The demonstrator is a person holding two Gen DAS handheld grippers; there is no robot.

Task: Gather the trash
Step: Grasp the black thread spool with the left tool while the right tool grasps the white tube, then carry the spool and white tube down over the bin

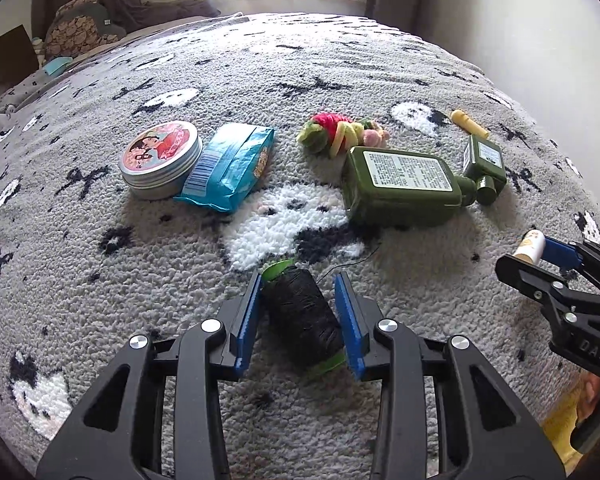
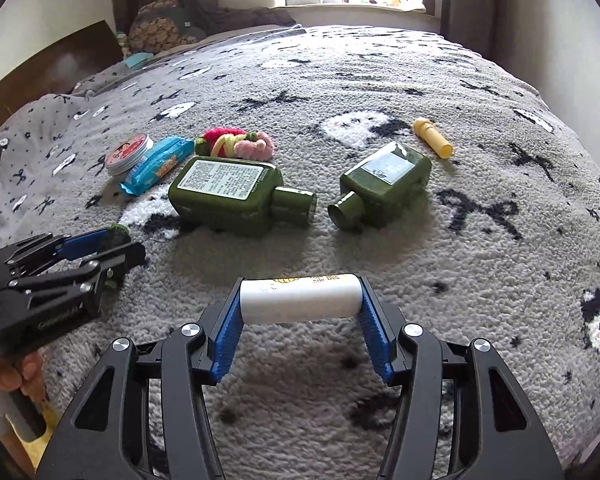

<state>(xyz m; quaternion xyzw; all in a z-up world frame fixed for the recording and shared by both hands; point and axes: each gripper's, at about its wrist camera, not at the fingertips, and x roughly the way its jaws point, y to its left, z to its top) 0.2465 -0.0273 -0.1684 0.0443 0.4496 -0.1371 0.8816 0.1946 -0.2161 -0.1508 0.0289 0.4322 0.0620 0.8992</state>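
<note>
1. The left wrist view sits low and close over the near part of the bed (image 1: 380, 60), facing its far edge and the bright window.
2. The right wrist view sits equally low, further toward the right edge, facing the same way.
3. Both share the bed's middle: large green bottle (image 1: 400, 188) (image 2: 228, 196), round tin (image 1: 162, 158) (image 2: 129, 154), perhaps slightly nearer in the left view.

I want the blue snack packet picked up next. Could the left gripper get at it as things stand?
Probably not yet: the left gripper straddles the black thread spool. Otherwise the way looks free; the blue snack packet lies uncovered on the blanket, leaning against the round tin.
</note>
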